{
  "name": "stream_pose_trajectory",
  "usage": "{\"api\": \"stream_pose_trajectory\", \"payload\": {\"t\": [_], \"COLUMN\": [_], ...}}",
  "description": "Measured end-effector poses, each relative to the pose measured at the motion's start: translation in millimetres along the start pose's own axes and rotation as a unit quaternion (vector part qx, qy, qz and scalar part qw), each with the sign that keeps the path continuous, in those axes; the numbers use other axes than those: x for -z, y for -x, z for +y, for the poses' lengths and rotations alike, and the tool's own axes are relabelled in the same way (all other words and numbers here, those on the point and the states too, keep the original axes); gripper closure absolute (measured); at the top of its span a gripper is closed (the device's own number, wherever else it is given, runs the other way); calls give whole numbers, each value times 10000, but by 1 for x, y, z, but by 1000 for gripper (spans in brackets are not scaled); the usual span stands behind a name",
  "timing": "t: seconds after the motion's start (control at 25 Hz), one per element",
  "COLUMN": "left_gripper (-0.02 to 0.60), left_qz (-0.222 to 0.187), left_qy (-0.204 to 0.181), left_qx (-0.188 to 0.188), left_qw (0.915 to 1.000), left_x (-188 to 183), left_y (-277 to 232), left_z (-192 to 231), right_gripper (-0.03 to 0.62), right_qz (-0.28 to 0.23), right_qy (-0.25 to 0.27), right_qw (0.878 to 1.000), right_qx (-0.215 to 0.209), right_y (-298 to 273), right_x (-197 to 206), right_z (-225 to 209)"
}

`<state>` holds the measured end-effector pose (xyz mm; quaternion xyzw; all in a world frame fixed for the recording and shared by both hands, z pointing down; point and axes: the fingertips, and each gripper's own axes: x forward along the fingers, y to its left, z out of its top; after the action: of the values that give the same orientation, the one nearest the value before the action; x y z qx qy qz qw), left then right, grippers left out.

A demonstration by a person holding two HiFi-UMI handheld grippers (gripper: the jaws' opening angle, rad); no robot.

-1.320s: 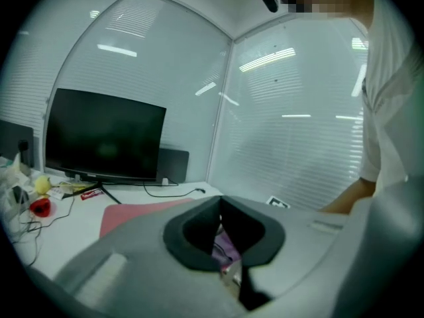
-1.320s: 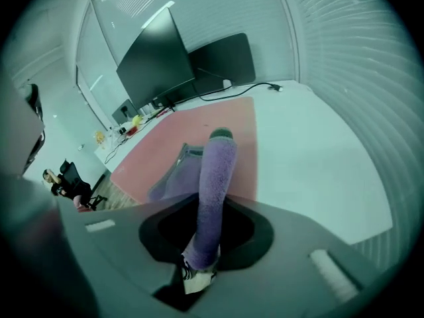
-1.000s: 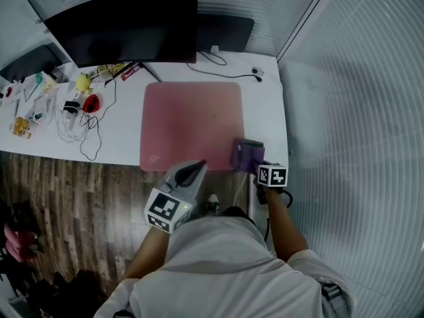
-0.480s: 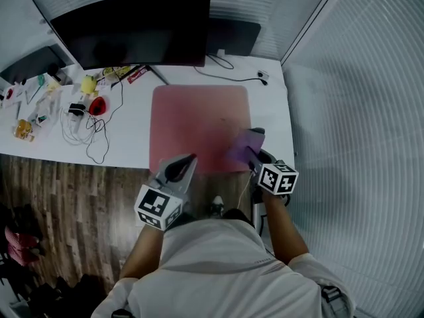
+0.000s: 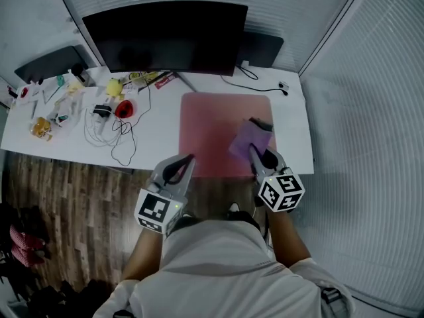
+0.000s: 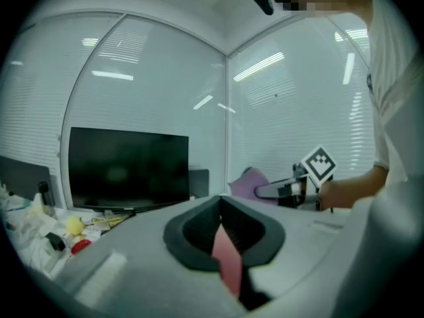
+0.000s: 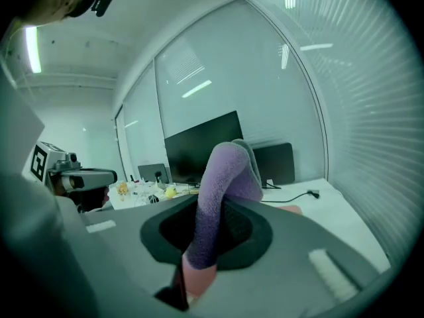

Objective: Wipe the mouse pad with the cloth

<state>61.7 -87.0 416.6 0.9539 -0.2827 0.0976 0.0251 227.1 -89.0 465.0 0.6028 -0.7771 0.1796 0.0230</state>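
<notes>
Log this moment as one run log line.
right tongs: shut on cloth | cloth: purple, over near-right part of mouse pad | left tongs: shut, empty, by pad's near-left corner

Held out in front, side by side: left gripper (image 5: 188, 158) with jaws together, empty; right gripper (image 5: 254, 149) clamped on the cloth (image 5: 246, 138).

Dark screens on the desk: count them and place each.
3. A large monitor at the back centre, a smaller screen just right of it, a third screen at the far left; none seems hidden.
</notes>
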Motion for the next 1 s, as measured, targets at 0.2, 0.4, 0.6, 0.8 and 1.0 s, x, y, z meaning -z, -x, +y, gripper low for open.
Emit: {"api": "stream_pose_trajectory", "payload": {"t": [0.2, 0.4, 0.6, 0.8, 1.0], "left_gripper": [578, 578, 578, 578, 578], "left_qz": [-65, -133, -177, -164, -202], "left_qy": [-12, -28, -76, 20, 55], "left_qx": [-164, -136, -123, -57, -56], "left_qw": [9998, 9998, 9997, 9998, 9998], "left_x": [5, 2, -1, -3, -6], "left_y": [32, 50, 54, 51, 50], "left_z": [25, 30, 26, 17, 13], "right_gripper": [536, 536, 536, 536, 536], "right_qz": [-190, -194, -177, -163, -149], "right_qy": [413, 453, 526, 584, 567], "right_qw": [9989, 9988, 9985, 9982, 9983], "right_qx": [-91, -9, 8, 19, 10], "right_y": [-1, 5, 16, 25, 28], "right_x": [-2, -1, -3, -8, -10], "right_z": [47, 63, 70, 66, 64]}}
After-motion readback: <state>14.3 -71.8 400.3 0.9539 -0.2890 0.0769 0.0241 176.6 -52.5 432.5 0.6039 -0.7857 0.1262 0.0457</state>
